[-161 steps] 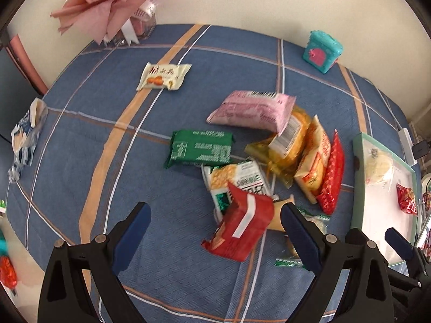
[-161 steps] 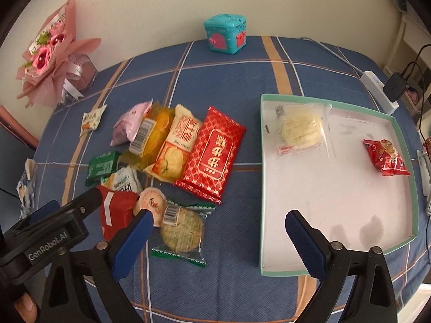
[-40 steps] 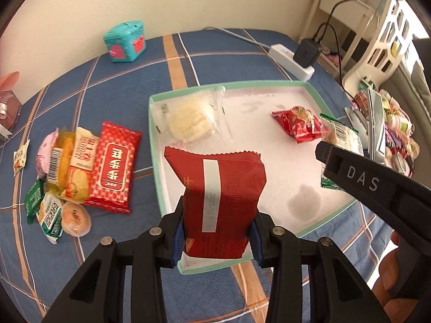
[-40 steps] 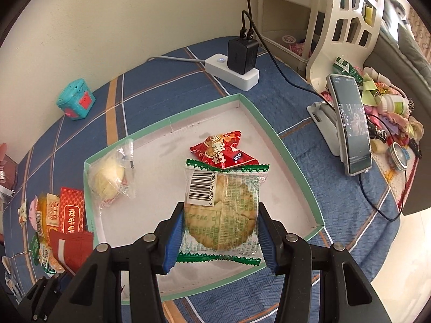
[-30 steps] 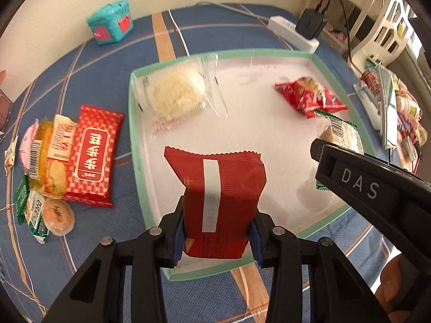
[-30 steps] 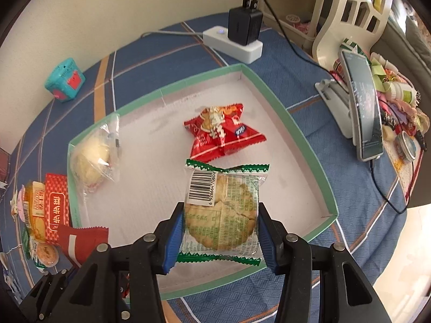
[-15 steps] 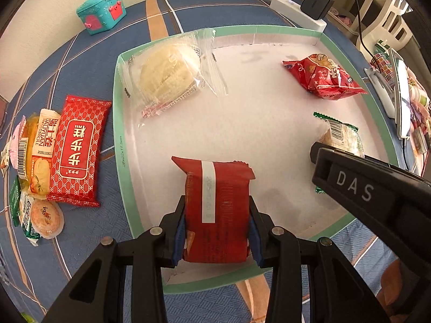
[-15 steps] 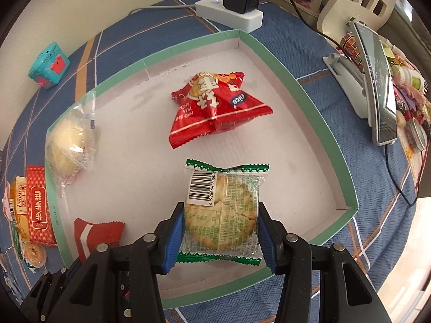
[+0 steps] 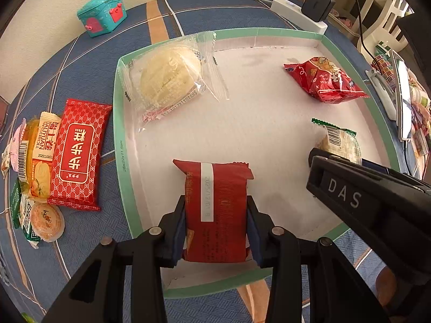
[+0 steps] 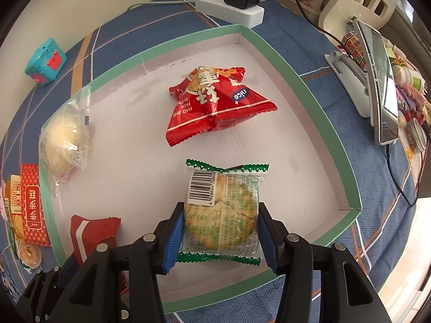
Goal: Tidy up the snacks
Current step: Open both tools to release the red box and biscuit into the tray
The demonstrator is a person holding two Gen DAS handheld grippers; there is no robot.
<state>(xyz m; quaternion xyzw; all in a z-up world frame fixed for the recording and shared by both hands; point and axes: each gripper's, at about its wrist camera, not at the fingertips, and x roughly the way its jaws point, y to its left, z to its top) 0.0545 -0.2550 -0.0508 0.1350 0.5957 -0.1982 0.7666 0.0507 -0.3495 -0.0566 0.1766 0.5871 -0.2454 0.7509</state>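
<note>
- Red foil marks the snack pack [image 9: 216, 210] nearest the left wrist camera; the left gripper [image 9: 216, 238] has its jaws closed against both sides of this pack, which sits over the near white floor of the tray [image 9: 116, 123].
- The right gripper [image 10: 221, 238] has its jaws closed on a clear cracker packet [image 10: 225, 210] with green serrated ends, barcode facing up, also over the tray's near portion.
- Farther in, a red crinkled snack bag [image 10: 215, 105] lies on the tray floor.
- A clear-wrapped pale bun [image 9: 168, 76] lies against the tray's far left wall, its wrapper overlapping the rim.
- Outside the tray, on the blue plaid counter [image 9: 80, 62], a flat red packet [image 9: 78, 153] lies just beside the left wall, with smaller snacks [image 9: 35, 156] clustered beyond it.
- Farthest: a teal box [image 9: 102, 12] and a white power strip [image 10: 229, 6] with a black adapter.
</note>
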